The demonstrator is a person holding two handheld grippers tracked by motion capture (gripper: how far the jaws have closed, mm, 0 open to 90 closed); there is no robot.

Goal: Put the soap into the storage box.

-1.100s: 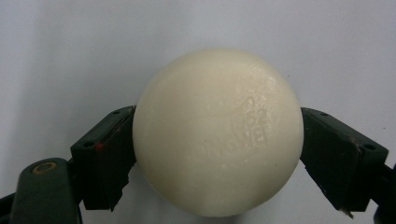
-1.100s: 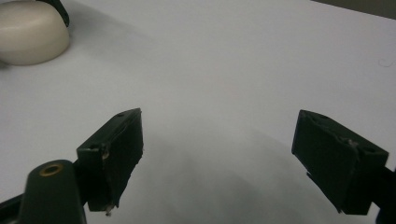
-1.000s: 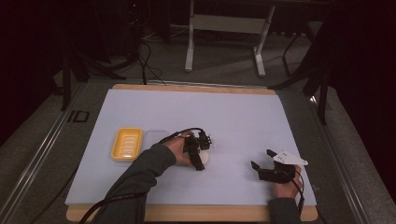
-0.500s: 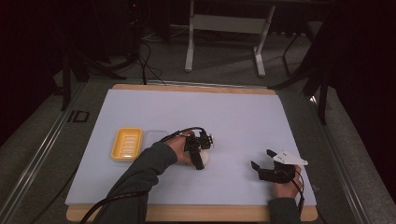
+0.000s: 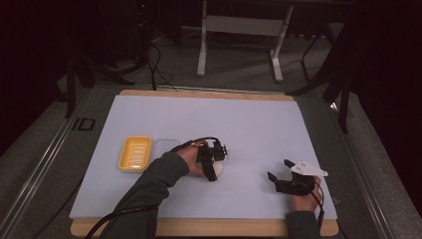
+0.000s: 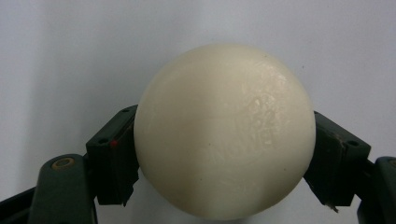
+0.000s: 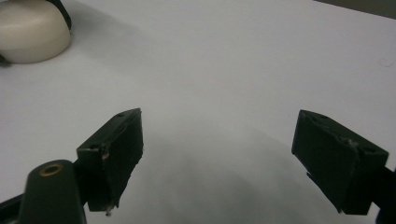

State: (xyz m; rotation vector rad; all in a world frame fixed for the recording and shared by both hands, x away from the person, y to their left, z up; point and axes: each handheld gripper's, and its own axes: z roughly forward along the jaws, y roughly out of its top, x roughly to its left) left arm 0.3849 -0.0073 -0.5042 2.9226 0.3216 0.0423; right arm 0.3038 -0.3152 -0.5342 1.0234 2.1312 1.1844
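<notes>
A round cream bar of soap (image 6: 224, 130) lies on the white mat (image 5: 249, 124) near the middle of the table. My left gripper (image 6: 224, 154) points down over it, and its jaws have just been closing with the soap between them. Both pads (image 6: 114, 158) now press on the soap's sides. From above, the left gripper (image 5: 214, 164) covers most of the soap (image 5: 218, 169). My right gripper (image 5: 278, 169) rests open near the front right. Nothing is between the right gripper's (image 7: 219, 140) jaws, and the soap (image 7: 32, 30) shows far off at that view's top left.
A yellow ribbed soap dish (image 5: 134, 153) sits on the mat left of the left hand. The mat lies on a wooden board (image 5: 199, 228). Beyond the table's far edge stand a metal frame's legs (image 5: 239, 45) and cables on a dark floor.
The left gripper's jaws have drawn in onto the soap. Both hands have kept their places.
</notes>
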